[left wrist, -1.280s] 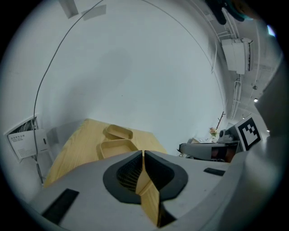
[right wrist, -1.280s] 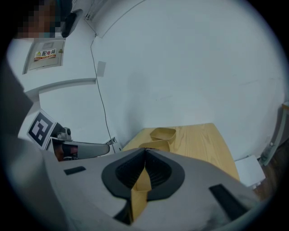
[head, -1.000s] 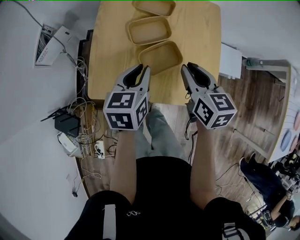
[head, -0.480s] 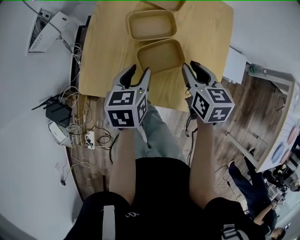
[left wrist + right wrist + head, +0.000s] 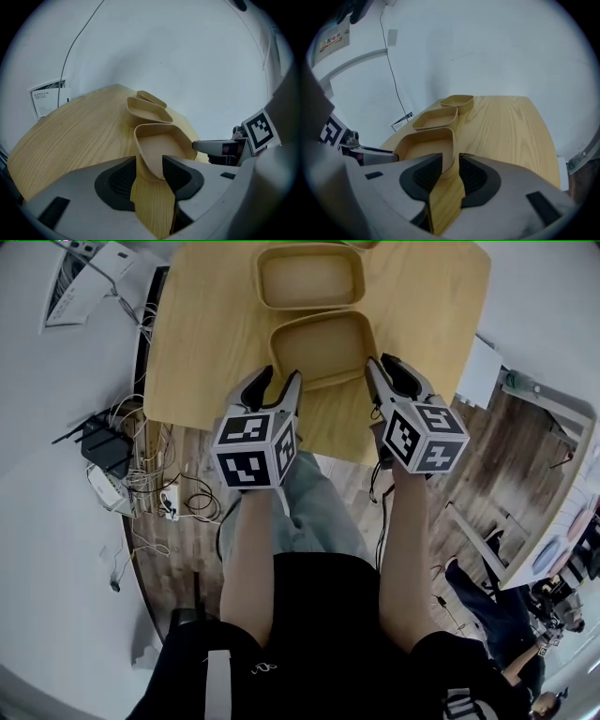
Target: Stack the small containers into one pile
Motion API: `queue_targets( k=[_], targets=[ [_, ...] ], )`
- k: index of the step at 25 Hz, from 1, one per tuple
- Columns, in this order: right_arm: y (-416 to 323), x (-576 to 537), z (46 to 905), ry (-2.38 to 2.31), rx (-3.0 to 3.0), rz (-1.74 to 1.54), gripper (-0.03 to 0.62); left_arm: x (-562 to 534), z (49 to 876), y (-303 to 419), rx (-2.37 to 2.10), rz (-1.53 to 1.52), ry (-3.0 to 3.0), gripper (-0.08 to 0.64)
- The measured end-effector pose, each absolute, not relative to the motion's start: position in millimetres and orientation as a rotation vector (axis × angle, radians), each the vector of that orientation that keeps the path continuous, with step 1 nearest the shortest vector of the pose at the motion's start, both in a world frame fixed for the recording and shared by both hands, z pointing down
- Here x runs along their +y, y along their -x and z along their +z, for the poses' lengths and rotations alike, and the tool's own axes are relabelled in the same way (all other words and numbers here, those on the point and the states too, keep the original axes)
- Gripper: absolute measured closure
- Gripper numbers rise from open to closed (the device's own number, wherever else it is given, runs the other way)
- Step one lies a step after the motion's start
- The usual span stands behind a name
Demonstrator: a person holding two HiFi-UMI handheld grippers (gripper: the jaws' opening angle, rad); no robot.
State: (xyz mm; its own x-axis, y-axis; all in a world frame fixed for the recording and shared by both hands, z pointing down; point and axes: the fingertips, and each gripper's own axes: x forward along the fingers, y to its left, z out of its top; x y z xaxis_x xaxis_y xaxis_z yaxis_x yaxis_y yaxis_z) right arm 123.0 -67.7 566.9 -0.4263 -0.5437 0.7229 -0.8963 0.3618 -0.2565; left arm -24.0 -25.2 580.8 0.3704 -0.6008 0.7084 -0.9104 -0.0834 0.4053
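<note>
Three containers: shallow tan tubs of moulded fibre, rounded-rectangle in shape, stand in a row on the bench. The row runs straight away from my tongs, and none is stacked yet.
Nearest tan container (image 5: 323, 348): directly ahead and between my two tongs, upright and empty. Each of its two near corners reaches into one pair of my jaws.
Middle tan container (image 5: 309, 276): just beyond the nearest one, rim close against rim. I cannot tell whether they touch.
Farthest tan container (image 5: 458, 100): beyond the middle one, the one farthest from both tongs.
Left tongs (image 5: 280, 379): my jaws stand wide apart astride the near left corner of the nearest tub. Its wall rises in the gap and is not squeezed.
Right tongs (image 5: 386, 367): my jaws are wide but closing. The near right corner wall stands upright between them, with a gap showing on the side toward my left tongs.
Light wooden bench (image 5: 202, 352): under the tips of both tongs, its near edge below my jaws.
Tangle of cables (image 5: 155, 488): on the floor, outward of my left tongs.
</note>
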Motion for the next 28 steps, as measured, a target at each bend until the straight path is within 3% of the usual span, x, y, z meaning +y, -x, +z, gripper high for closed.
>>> queue_targets(
  k=[4,6,10,28],
  targets=[
    [-120,-73,574,-1.24,-2.104,0.886,0.502,-27,584,23,-1.329,0.459,-1.773,0.371],
    [-120,-73,575,-1.242,-2.104,0.886,0.525,-28,584,23,-1.342,0.478,-1.775,0.431],
    [-120,-69,570,-1.253,-2.111,0.905,0.535,-31,576,27,-1.383,0.495,-1.797,0.465],
    [-96,-61,493,-1.332,-2.263,0.877,0.541,-46,479,56,-1.535,0.406,-1.911,0.465]
  ],
)
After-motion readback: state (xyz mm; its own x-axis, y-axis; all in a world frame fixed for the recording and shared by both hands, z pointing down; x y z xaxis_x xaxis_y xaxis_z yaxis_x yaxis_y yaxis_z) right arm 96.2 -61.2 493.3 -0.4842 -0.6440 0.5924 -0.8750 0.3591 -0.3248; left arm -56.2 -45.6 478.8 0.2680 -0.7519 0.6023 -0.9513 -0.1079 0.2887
